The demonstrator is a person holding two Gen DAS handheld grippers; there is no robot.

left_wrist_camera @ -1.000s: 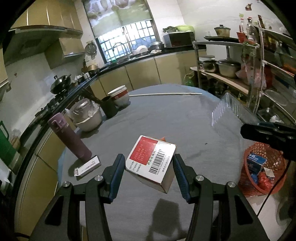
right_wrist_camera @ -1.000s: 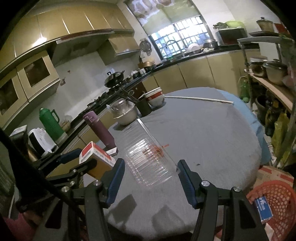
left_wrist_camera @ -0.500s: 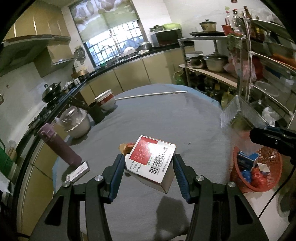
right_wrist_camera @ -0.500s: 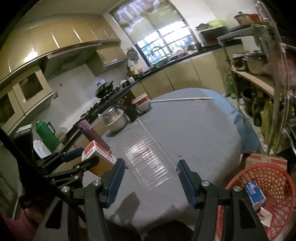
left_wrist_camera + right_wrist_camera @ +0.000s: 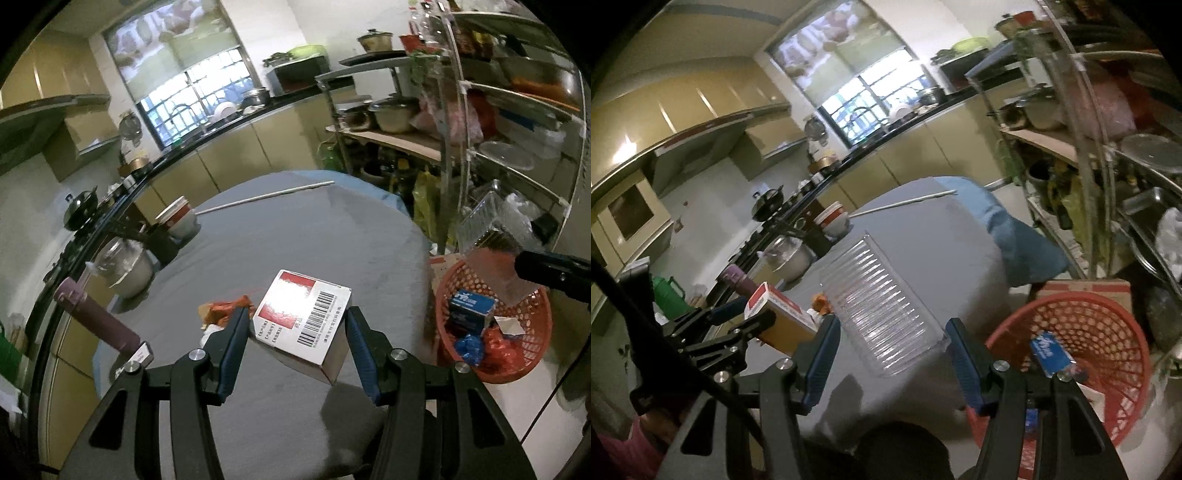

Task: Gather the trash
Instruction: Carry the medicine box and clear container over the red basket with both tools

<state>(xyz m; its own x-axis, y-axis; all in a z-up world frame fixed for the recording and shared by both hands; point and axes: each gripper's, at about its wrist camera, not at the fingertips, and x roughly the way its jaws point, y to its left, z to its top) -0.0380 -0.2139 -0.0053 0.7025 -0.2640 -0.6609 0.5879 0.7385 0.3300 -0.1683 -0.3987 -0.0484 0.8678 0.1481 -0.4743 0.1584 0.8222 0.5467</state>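
Observation:
My left gripper (image 5: 295,347) is shut on a white and red carton with a barcode (image 5: 303,321), held above the grey round table (image 5: 280,240). The carton also shows at the left of the right wrist view (image 5: 779,314). My right gripper (image 5: 890,350) is shut on a clear ribbed plastic tray (image 5: 882,302), held near the table's right edge; the tray also shows in the left wrist view (image 5: 487,229). A red mesh basket (image 5: 1082,339) on the floor, also in the left wrist view (image 5: 532,332), holds a blue box (image 5: 1049,352) and wrappers. An orange wrapper (image 5: 225,308) lies on the table.
A purple flask (image 5: 96,321), a covered pot (image 5: 125,262), stacked bowls (image 5: 177,221) and a long white stick (image 5: 266,195) are on the table. A metal shelf rack (image 5: 461,122) stands right of the table. A cardboard box (image 5: 1082,286) sits behind the basket.
Both grippers have swung right with their loads toward the basket. The basket now fills more of both views, and the orange wrapper has come into sight on the table.

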